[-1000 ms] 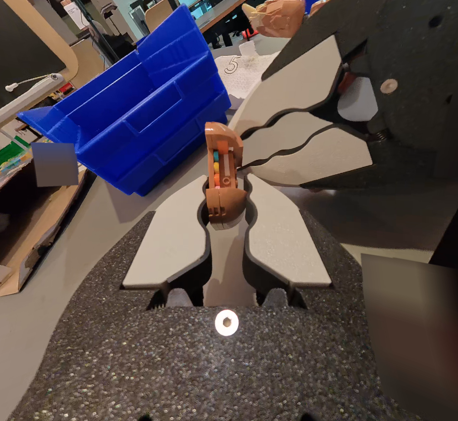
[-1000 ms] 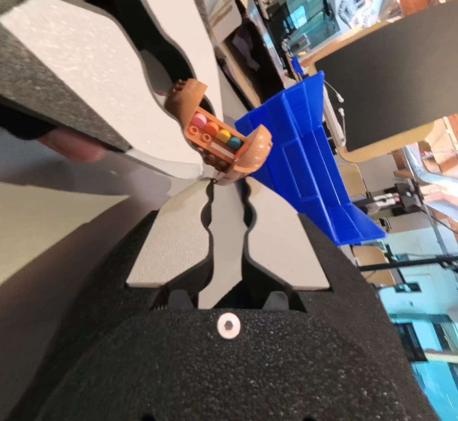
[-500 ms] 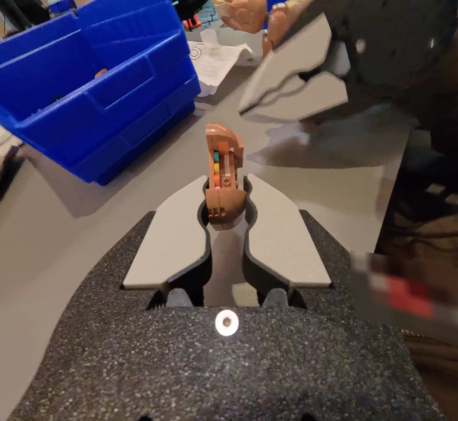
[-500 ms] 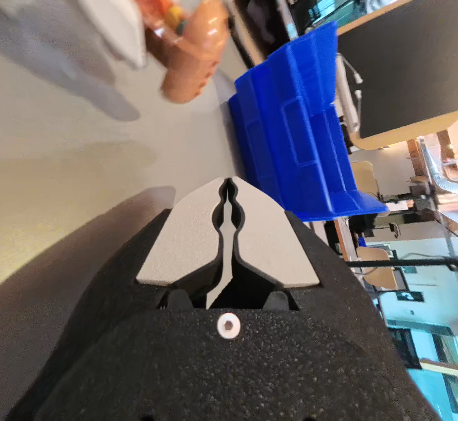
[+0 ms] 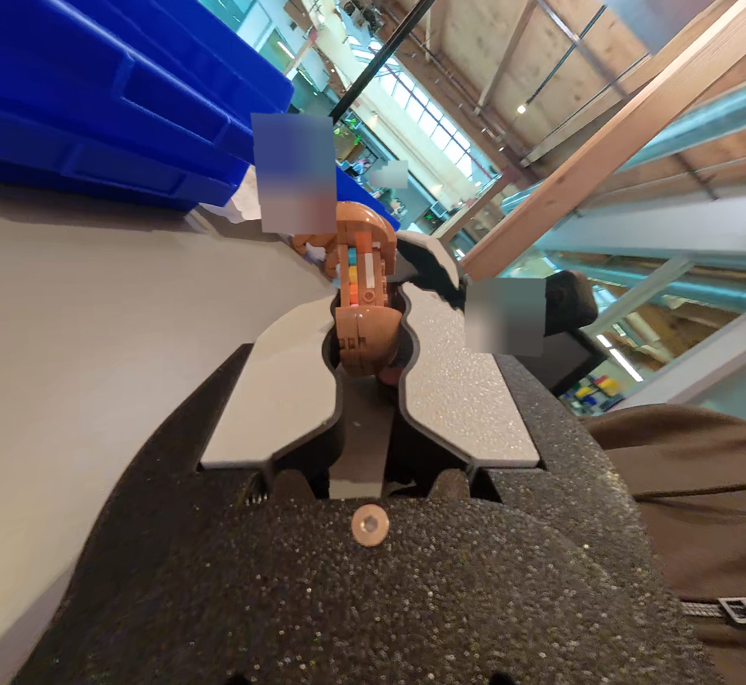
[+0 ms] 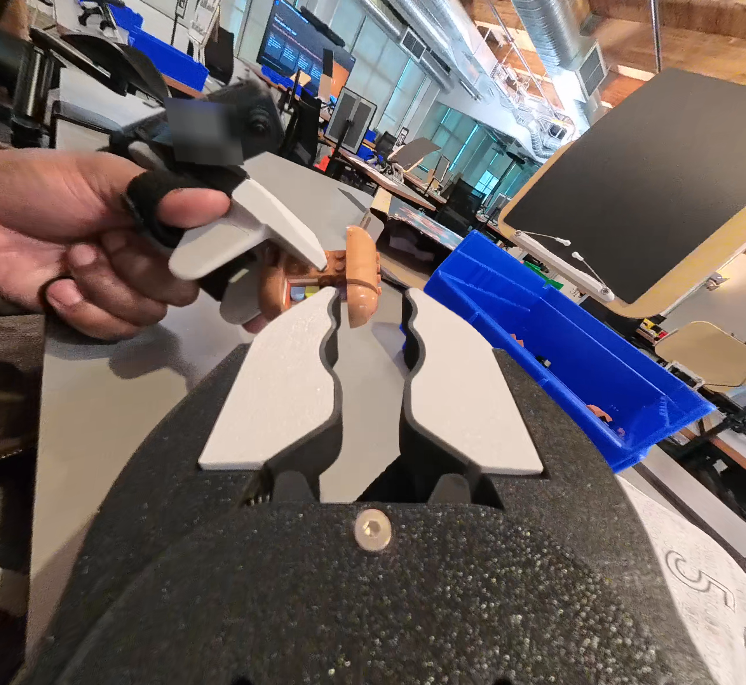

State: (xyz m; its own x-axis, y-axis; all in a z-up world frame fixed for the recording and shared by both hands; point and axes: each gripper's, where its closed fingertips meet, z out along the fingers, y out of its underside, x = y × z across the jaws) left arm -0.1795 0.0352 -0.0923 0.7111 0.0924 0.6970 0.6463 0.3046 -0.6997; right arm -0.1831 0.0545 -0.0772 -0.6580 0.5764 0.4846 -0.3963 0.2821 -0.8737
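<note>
Clamping a brown brick-built piece (image 5: 365, 314), the left hand-held gripper (image 5: 367, 318) holds it above the grey worktop (image 5: 121, 302), near its far edge by a blue bin (image 6: 565, 347). The right hand-held gripper (image 6: 369, 302) stands apart, empty, just beside that piece.

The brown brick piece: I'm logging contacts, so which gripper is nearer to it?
Left. The left gripper is clamped on the brown brick piece; the right gripper is open just beside its far end.
</note>
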